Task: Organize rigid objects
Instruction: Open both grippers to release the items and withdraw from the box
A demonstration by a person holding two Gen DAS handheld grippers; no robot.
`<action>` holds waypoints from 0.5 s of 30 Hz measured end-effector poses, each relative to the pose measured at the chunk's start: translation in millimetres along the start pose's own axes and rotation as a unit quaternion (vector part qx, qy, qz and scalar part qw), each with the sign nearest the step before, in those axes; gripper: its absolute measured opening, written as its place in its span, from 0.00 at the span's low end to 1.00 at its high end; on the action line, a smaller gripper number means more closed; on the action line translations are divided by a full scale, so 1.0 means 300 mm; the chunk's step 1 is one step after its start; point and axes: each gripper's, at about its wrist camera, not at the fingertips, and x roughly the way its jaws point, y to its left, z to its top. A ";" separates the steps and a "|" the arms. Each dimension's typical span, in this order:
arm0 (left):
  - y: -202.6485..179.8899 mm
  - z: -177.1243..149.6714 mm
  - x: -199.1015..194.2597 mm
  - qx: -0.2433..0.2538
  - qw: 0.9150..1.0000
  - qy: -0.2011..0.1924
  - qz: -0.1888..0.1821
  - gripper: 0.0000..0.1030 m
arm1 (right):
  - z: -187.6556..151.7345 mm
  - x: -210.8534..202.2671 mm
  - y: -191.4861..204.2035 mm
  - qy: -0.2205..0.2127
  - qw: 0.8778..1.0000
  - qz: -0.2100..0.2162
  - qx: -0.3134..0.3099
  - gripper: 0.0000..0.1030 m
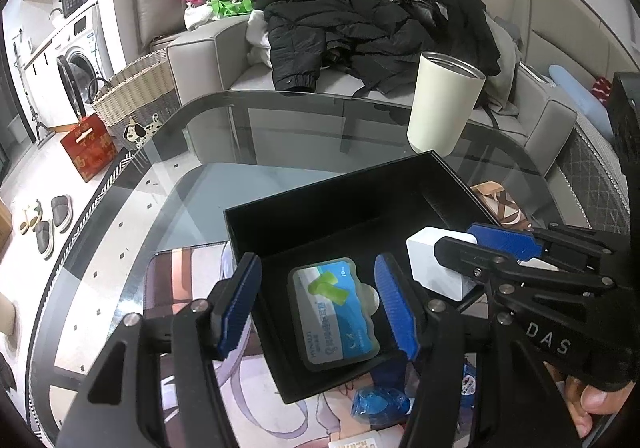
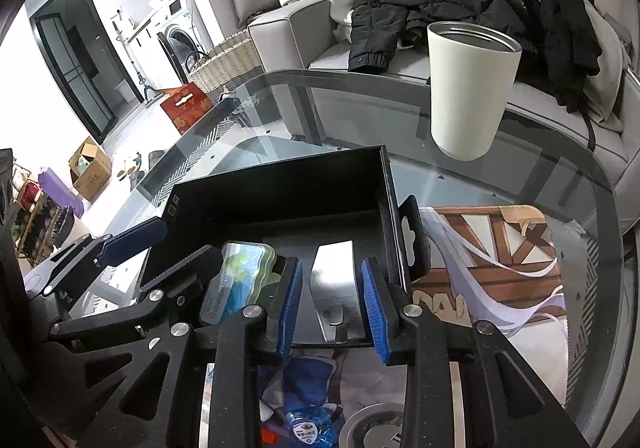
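Blister pack — between left gripper fingers

Box: black, open-topped, square, on the glass table, its near part over a printed mat.
Pack: flat blister pack with a blue, white and green card, lying face up and slightly skewed on the box floor, near the front wall.
White block: glossy, boxy, held just over the box's right rim between blue pads.
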 end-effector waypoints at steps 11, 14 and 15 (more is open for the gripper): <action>0.022 0.001 -0.127 -0.017 0.997 -0.066 0.026 0.72 | 0.001 -0.115 0.029 -0.076 0.997 -0.014 -0.006 0.49; 0.014 -0.004 -0.186 -0.007 0.994 -0.105 0.036 0.72 | -0.015 -0.189 0.064 -0.127 0.991 -0.029 -0.025 0.49; 0.010 -0.005 -0.206 -0.003 0.992 -0.118 0.039 0.72 | -0.023 -0.212 0.075 -0.145 0.988 -0.035 -0.032 0.49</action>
